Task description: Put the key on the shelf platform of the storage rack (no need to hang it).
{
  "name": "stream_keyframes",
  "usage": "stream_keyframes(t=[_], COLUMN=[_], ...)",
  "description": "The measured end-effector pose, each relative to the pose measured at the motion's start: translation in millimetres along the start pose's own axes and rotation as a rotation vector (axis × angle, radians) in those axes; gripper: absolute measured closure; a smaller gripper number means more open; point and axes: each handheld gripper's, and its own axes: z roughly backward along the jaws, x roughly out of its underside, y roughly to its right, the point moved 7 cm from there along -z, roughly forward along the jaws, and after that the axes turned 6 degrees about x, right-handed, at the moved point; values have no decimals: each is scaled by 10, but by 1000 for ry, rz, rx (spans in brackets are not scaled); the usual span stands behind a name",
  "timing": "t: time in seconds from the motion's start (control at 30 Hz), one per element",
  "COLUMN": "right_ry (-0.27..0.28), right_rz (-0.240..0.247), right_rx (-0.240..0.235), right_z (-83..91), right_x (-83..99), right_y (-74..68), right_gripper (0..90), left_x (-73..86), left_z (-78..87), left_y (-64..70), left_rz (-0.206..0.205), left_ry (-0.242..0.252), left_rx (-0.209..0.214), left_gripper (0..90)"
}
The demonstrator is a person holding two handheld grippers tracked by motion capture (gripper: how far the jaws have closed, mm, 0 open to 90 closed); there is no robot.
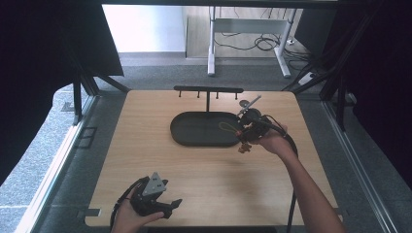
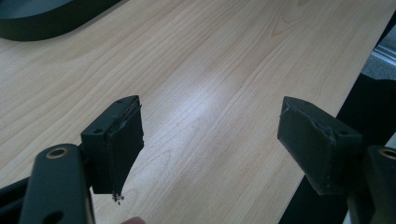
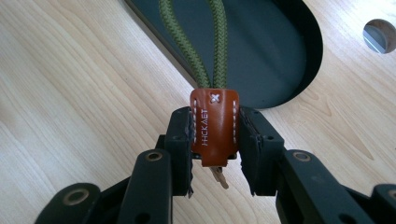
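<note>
the leather tab [image 3: 214, 133], clamped between the jaws of the right gripper [image 3: 215, 149] with its green cord [image 3: 217, 42] trailing ahead into the tray [image 3: 280, 56], should be lifted gently while the left gripper [image 2: 210, 140], held wide over bare table [image 2: 210, 70], is kept clear.

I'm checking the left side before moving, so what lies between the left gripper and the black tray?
In the high view, only bare wooden table lies between the left gripper and the black tray.
</note>
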Motion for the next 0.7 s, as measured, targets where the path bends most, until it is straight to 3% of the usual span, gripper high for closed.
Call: stream_keyframes(t=[0.7], right_ry=[-6], right_rz=[-3], right_rx=[12], right_z=[-67], right_x=[-132], right_y=[79], right_gripper=[669], left_x=[1], left_z=[4], left_y=[1], left_rz=[1], left_ry=[-1], left_rx=[1], left_gripper=[230])
